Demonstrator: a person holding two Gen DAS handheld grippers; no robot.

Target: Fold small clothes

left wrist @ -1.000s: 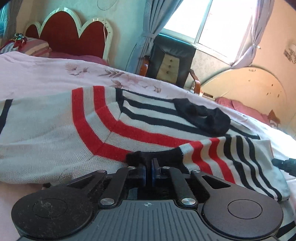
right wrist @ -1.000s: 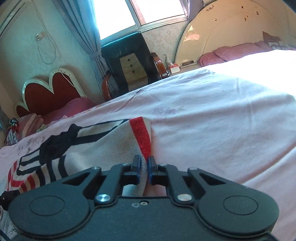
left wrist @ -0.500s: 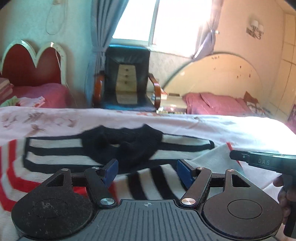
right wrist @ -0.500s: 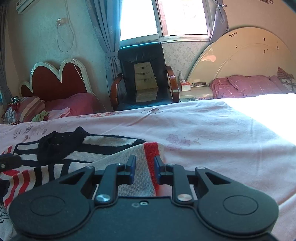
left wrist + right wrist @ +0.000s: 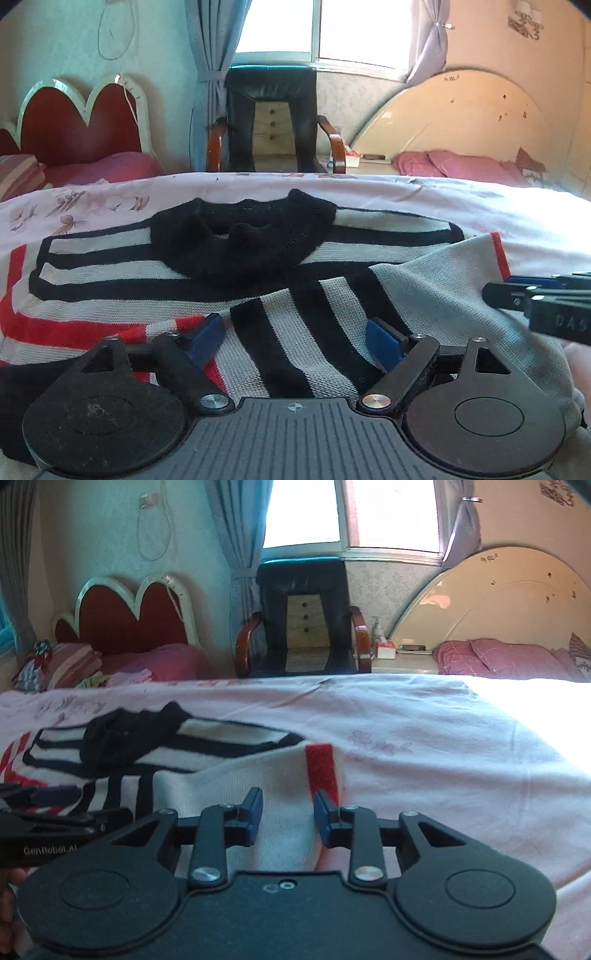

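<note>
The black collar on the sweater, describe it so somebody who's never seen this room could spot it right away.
Start at the big bed with the pale pink floral sheet; a striped knit sweater lies spread on it. At the sweater's far edge, toward the armchair, sits the black collar. It is the only solid black, bunched-up patch; everything around it is flat black, white or red stripes.

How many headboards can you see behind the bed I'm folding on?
2: a red heart-shaped headboard at the back left, and a cream arched headboard at the back right. The black armchair stands between them.
</note>
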